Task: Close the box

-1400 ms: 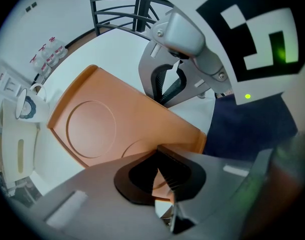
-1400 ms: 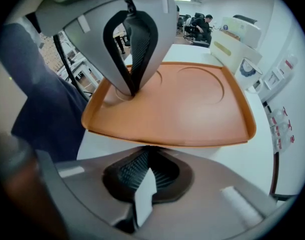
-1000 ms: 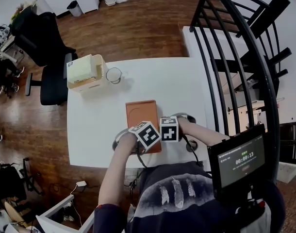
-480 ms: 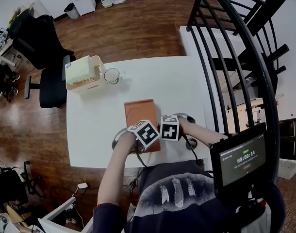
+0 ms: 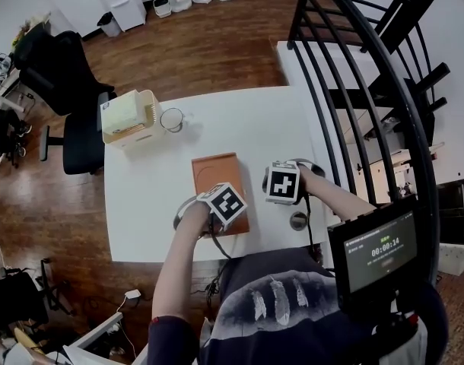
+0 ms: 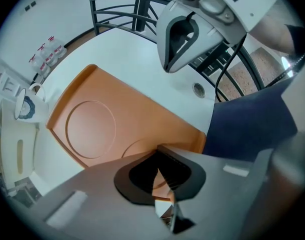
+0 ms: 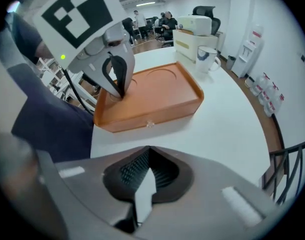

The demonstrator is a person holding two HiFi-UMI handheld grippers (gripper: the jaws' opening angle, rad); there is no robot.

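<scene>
The orange box point(image 5: 215, 177) lies flat on the white table point(image 5: 148, 204), its lid down and a round ring pressed into the top point(image 6: 90, 129). A small clasp point(image 7: 150, 125) shows on its long side. My left gripper point(image 5: 221, 207) is over the box's near end. It is shut, and in the right gripper view its tips point(image 7: 116, 86) touch the lid. My right gripper point(image 5: 284, 182) is to the right of the box, over bare table and apart from it. Its jaws point(image 7: 142, 194) are shut with nothing between them.
A cream appliance point(image 5: 128, 115) and a glass mug point(image 5: 172, 119) stand at the table's far left corner. A small round fitting point(image 5: 297, 220) sits in the table near my right arm. Black railing point(image 5: 354, 90) runs along the right side. An office chair point(image 5: 68, 90) stands to the left.
My right gripper has moved to the right, away from the left gripper and off the box. The left gripper has stayed at the box's near end.
</scene>
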